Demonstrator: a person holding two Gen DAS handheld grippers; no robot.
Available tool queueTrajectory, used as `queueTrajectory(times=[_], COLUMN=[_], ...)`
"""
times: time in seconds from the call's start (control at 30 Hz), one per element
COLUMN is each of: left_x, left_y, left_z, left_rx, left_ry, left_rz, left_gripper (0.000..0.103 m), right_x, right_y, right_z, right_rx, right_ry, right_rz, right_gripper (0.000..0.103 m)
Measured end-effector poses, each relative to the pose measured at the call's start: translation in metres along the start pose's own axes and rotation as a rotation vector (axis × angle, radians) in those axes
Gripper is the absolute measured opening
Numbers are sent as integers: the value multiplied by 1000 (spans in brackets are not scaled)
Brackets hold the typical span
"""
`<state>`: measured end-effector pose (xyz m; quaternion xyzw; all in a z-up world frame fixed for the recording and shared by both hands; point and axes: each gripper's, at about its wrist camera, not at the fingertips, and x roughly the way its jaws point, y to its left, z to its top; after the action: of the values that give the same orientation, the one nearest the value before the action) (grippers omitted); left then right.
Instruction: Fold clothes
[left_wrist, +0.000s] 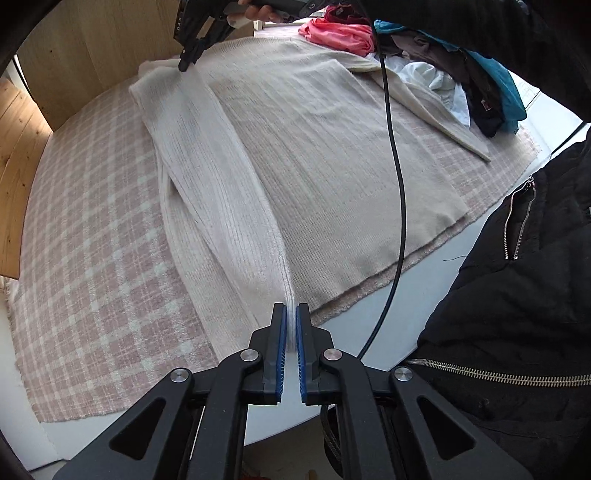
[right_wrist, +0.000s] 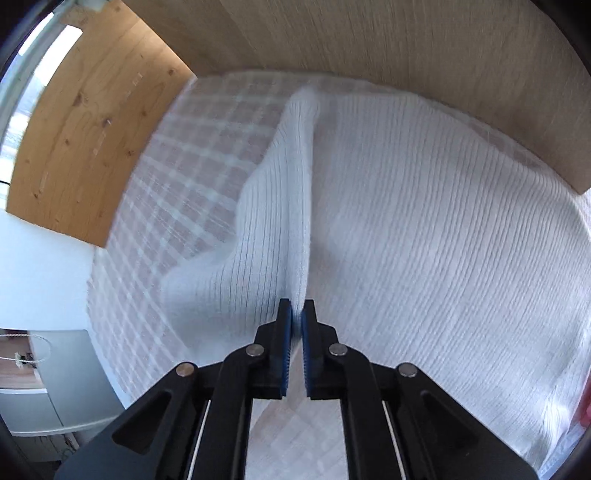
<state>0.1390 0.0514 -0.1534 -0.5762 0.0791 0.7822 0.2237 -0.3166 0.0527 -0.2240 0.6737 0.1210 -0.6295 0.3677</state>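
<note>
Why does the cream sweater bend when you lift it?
The cream ribbed knit sweater is probably floppy: its lifted edge sags between the left tool and the right tool. It likely won't slip, since both tools pinch the fuzzy knit.

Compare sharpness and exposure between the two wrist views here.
Left wrist: mostly sharp, the sweater blurred only along the lifted fold near the left gripper; heavy fisheye curvature. Right wrist: motion-smeared throughout, sweater and checked blanket washed out bluish-white.
</note>
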Motion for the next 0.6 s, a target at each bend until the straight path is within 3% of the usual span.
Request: queueTrajectory(times=[0.07,0.17,0.23,0.3,0.37,0.5,0.6], left_x=[0,0,1,8,16,39,53], left_y=[2,4,10,22,31,44,52], left_z=[-6,-16,-21,-19,-14,-5,-5], left_rx=[-27,-68,-111,-167,-205,-220,-251], left_ry=[4,10,13,1,-16,13,47], left_rz=[-11,-29,-33,-39,-54,-39,-109], left_gripper=[12,25,26,26,26,26,27], right_x=[3,-18,-31,-40,-38,-20,-8], right_y=[-2,6,23,41,62,91,96], right_z=[-5,-9,-10,-11,-12,-7,6], right_rx=[-16,-56,-94,-132,-170,-203,-168], right_ry=[19,-30,-55,-69,-56,-14,12], right_rz=[-56,-158,-144,-107,-71,-76,-87], right_gripper=[7,8,12,30,37,37,37])
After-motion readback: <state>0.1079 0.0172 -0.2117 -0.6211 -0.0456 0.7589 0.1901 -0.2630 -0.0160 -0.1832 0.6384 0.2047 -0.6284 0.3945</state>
